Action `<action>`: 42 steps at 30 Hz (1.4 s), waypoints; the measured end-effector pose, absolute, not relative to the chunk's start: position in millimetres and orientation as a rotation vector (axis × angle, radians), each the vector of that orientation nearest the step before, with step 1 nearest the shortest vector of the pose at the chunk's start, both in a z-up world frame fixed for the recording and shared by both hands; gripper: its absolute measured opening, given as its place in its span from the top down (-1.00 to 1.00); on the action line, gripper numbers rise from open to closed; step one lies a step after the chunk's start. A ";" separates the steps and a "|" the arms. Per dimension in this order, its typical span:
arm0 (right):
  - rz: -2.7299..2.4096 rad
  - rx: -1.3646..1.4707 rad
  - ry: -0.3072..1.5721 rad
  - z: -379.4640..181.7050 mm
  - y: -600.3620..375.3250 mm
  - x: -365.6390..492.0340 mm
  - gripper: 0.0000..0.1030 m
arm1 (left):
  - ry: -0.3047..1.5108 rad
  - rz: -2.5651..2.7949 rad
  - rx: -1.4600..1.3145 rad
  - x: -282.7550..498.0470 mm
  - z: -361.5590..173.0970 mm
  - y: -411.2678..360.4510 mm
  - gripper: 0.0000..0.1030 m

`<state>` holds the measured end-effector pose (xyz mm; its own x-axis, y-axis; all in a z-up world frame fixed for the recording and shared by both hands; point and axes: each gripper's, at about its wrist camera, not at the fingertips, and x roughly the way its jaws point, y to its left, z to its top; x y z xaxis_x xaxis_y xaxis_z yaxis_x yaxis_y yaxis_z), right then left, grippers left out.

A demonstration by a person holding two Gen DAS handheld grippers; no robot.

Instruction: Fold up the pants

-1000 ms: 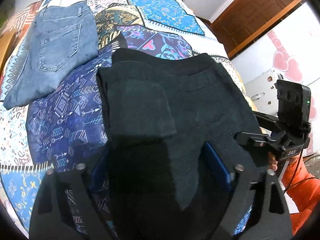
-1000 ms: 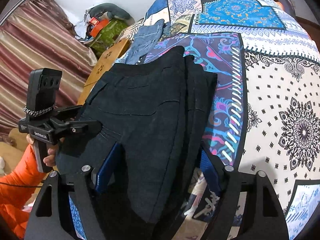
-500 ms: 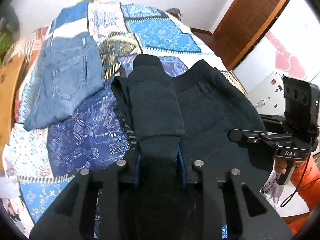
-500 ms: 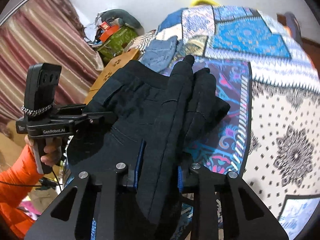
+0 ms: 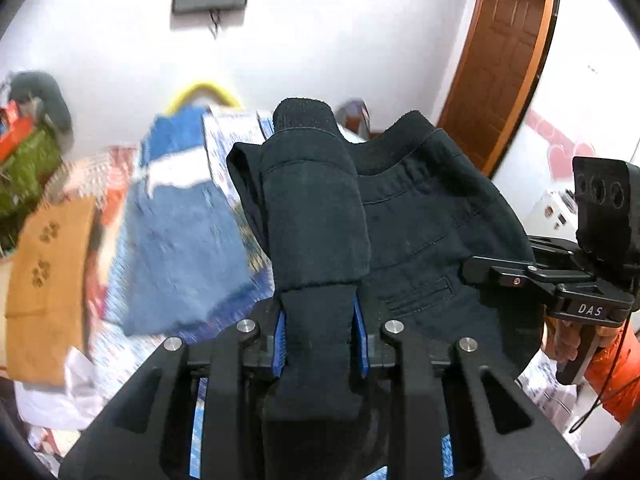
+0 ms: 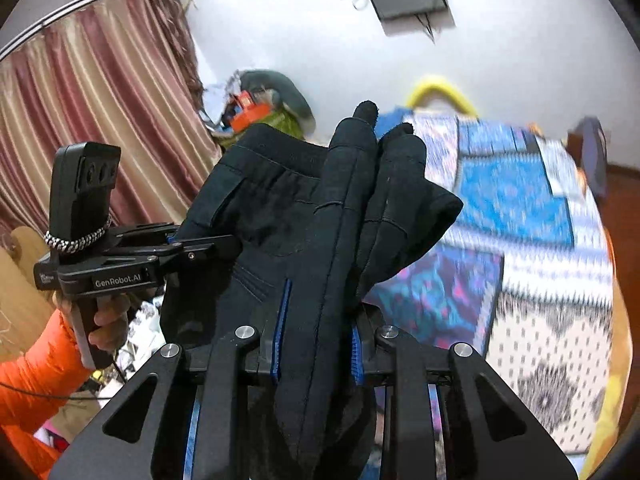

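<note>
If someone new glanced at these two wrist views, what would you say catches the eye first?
The bunched black fabric pants fill the middle of both views, raised above the bed and clamped in the left gripper and the right gripper. Behind them lies the bright blue patchwork bedspread, with faded blue denim jeans spread on it to the left.

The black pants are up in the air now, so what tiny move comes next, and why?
Probably carry both ends forward and lay them down. The left hand-held gripper and right hand-held gripper each pinch the black pants, which hang bunched above the patterned quilt.
</note>
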<state>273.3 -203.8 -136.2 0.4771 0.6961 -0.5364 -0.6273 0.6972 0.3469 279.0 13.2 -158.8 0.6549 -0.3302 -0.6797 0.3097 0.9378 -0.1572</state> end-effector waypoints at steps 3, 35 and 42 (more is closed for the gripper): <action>0.832 0.088 0.671 -120.6 -187.3 285.8 0.56 | 0.742 -0.328 -0.038 285.8 -143.2 28.4 0.48; 0.871 0.038 0.883 -248.2 -33.2 503.9 0.56 | 0.907 -0.148 -0.131 499.7 -282.4 167.8 0.48; 0.844 -0.045 0.972 -289.0 -14.2 517.6 0.56 | 0.998 -0.161 -0.173 519.0 -352.2 183.6 0.43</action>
<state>517.7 -14.2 -289.0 0.2797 0.6098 -0.7415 -0.6481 0.6898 0.3228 519.0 183.6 -352.2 0.5322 -0.2131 -0.8194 0.0548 0.9744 -0.2179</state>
